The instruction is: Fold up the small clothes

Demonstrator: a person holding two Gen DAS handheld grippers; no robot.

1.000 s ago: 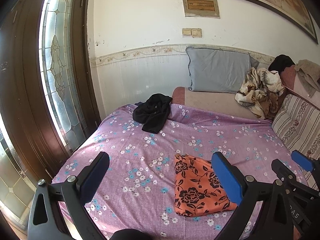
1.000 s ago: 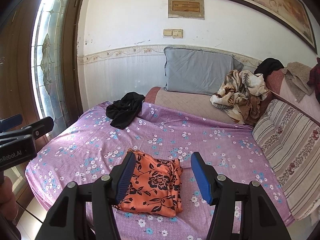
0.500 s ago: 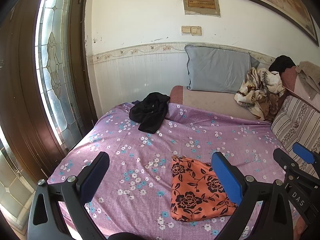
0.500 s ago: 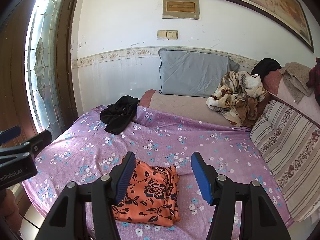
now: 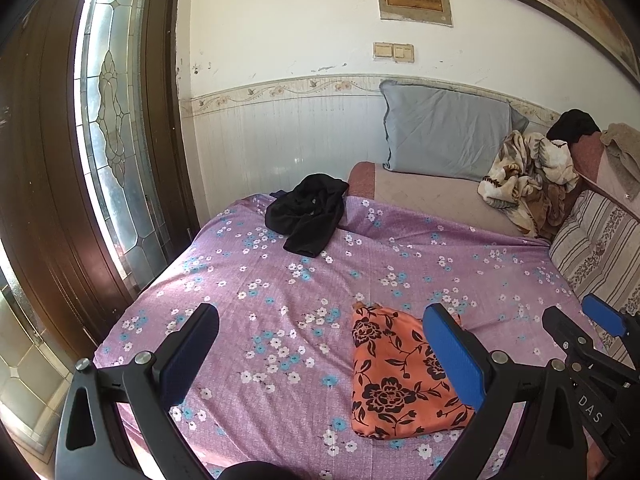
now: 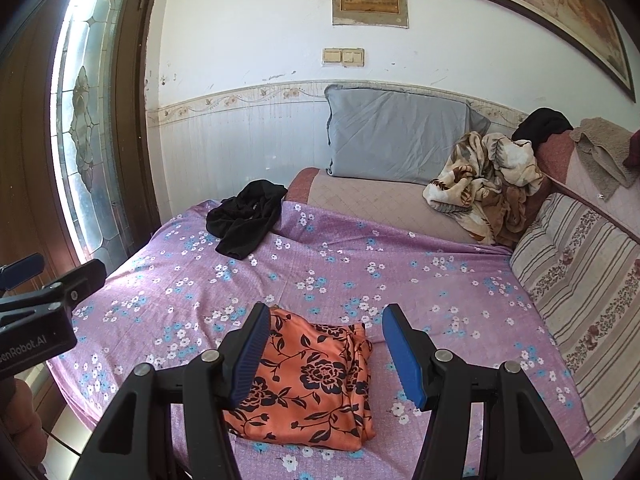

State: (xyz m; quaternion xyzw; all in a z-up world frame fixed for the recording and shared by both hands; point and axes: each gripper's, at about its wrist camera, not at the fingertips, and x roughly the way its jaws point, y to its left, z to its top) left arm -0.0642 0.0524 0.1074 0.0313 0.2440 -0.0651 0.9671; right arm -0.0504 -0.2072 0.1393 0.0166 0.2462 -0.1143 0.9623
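A folded orange garment with black flowers (image 5: 394, 376) lies on the purple flowered bed sheet (image 5: 280, 280) near the front edge; it also shows in the right wrist view (image 6: 316, 380). A crumpled black garment (image 5: 310, 214) lies at the far left of the sheet, also in the right wrist view (image 6: 244, 218). My left gripper (image 5: 320, 356) is open and empty, held above the sheet to the left of the orange garment. My right gripper (image 6: 324, 356) is open and empty, held above the orange garment.
A grey pillow (image 5: 444, 132) leans on the back wall. A beige patterned blanket (image 5: 528, 172) is heaped at the back right. A striped cushion (image 6: 580, 292) lines the right side. A wooden door with a glass pane (image 5: 112, 120) stands at the left.
Both grippers have drawn back and up from the bed, so the orange garment sits lower in both views. Both stay open. The clothes have not moved.
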